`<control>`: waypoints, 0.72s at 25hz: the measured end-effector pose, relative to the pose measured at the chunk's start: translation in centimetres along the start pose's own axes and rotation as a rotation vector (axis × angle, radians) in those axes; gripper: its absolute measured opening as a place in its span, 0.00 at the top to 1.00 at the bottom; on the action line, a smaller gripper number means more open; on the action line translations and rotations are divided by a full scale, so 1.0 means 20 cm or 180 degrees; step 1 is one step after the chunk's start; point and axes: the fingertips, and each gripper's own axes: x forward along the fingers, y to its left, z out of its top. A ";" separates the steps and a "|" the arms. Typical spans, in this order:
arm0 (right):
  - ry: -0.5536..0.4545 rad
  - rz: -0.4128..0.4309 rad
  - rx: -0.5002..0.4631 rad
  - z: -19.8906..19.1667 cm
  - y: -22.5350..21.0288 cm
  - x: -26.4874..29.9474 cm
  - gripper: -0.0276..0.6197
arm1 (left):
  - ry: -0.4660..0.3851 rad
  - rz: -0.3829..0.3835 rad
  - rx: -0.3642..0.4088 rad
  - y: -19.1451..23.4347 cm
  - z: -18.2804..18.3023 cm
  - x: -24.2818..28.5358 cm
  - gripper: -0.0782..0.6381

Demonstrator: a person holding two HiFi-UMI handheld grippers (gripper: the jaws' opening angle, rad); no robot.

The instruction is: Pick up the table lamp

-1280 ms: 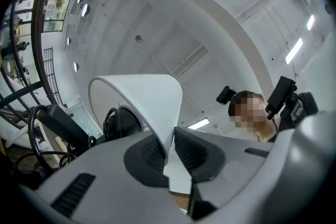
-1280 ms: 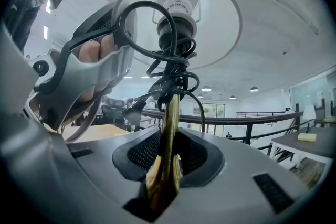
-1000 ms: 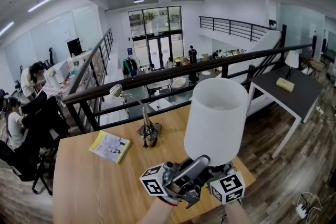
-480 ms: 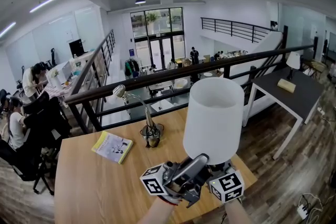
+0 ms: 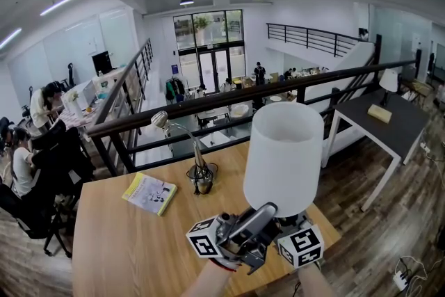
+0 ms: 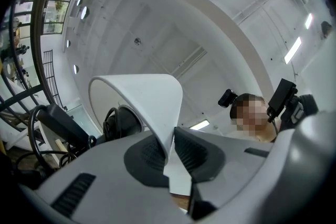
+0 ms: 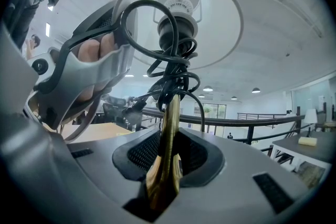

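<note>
The table lamp has a white cylindrical shade (image 5: 284,156) and is held up above the wooden table (image 5: 118,247). My left gripper (image 5: 266,211) is shut on the shade's lower rim (image 6: 149,97), with the thin wall pinched between its pads (image 6: 195,149). My right gripper (image 7: 167,165) is shut on the lamp's brass stem (image 7: 169,123), just below the socket. A black cord (image 7: 157,50) is coiled round that socket. In the head view the right gripper's jaws are hidden under the shade; only its marker cube (image 5: 300,247) shows.
A small gooseneck desk lamp (image 5: 198,174) and a yellow booklet (image 5: 149,193) rest on the table's far half. A black railing (image 5: 229,97) runs behind the table. A dark table (image 5: 389,125) stands to the right, across a strip of wood floor.
</note>
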 end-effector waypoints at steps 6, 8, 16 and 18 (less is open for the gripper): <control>0.0004 -0.0015 -0.0002 0.00 0.01 0.00 0.79 | 0.0000 -0.0006 -0.0009 0.00 0.00 0.00 0.84; 0.0009 -0.0022 -0.0001 0.00 0.01 0.00 0.79 | 0.0002 -0.0004 -0.0013 0.00 0.00 -0.01 0.84; 0.0031 -0.0039 0.0008 -0.01 0.01 -0.03 0.79 | 0.0000 0.0002 -0.0041 -0.01 -0.02 0.00 0.84; 0.0035 -0.0047 0.0016 -0.02 0.01 -0.03 0.79 | 0.0004 0.0005 -0.0051 -0.01 -0.02 -0.01 0.84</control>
